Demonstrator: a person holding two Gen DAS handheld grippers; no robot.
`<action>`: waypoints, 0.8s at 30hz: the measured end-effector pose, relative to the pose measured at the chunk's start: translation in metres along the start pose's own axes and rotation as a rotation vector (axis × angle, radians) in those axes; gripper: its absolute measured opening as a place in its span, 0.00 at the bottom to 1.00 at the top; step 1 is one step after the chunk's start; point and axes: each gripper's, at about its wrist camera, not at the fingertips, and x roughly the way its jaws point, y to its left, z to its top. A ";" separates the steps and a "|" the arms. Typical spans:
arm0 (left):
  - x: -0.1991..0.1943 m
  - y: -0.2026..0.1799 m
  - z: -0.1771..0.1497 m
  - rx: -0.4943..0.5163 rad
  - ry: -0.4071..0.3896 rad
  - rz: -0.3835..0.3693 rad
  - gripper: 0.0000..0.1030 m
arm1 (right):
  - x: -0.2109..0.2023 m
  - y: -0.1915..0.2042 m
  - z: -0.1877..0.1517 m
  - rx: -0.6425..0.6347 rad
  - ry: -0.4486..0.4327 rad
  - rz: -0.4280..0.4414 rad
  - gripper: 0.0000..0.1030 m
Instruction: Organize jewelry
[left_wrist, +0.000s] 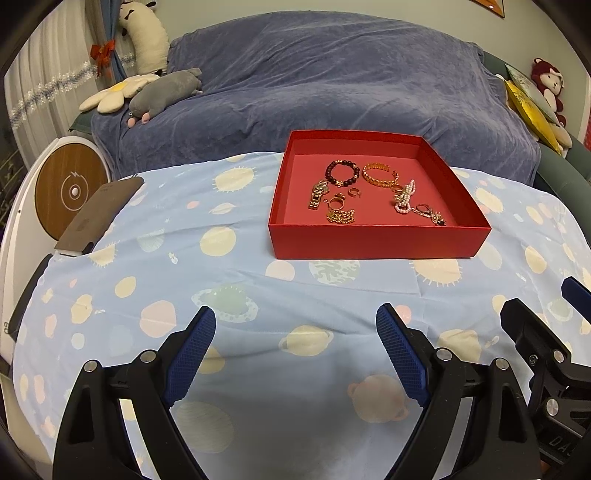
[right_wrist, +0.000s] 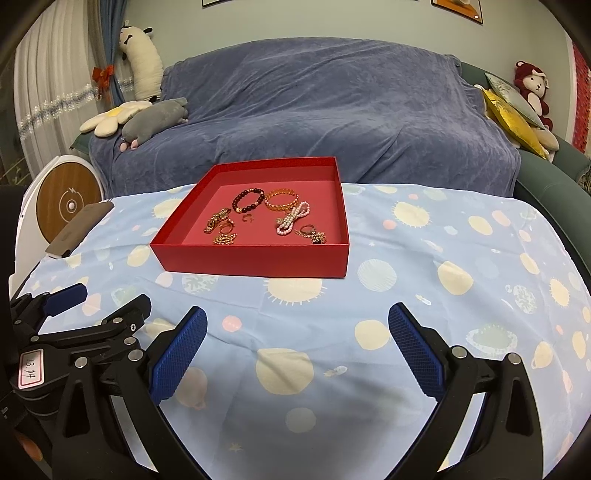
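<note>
A red open box (left_wrist: 376, 242) (right_wrist: 251, 260) stands on the planet-print cloth. Inside lie a dark bead bracelet (left_wrist: 341, 173) (right_wrist: 248, 200), a gold chain bangle (left_wrist: 380, 176) (right_wrist: 281, 200), a gold watch (left_wrist: 318, 194) (right_wrist: 216, 220), gold rings (left_wrist: 337, 202), a gold chain (left_wrist: 340, 216) (right_wrist: 224, 239), a pearl strand (left_wrist: 404, 197) (right_wrist: 293, 218) and a pendant chain (left_wrist: 430, 215) (right_wrist: 313, 233). My left gripper (left_wrist: 295, 321) is open and empty, well short of the box. My right gripper (right_wrist: 297, 319) is open and empty, also short of it.
A dark phone-like slab (left_wrist: 98, 216) (right_wrist: 79, 229) lies at the cloth's left edge, by a round wooden-faced device (left_wrist: 70, 186). A blue-covered sofa (left_wrist: 332, 85) with plush toys stands behind. Each gripper shows in the other's view (left_wrist: 546, 350) (right_wrist: 74, 325).
</note>
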 end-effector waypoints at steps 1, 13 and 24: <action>0.000 0.000 0.000 -0.001 -0.001 0.001 0.84 | 0.000 -0.001 0.000 0.001 -0.001 0.000 0.93; -0.001 0.000 0.000 -0.005 -0.010 0.005 0.84 | 0.000 -0.003 -0.001 0.009 -0.002 -0.005 0.93; -0.001 0.000 0.000 -0.010 -0.015 0.008 0.84 | -0.001 -0.003 -0.002 0.011 -0.002 -0.002 0.93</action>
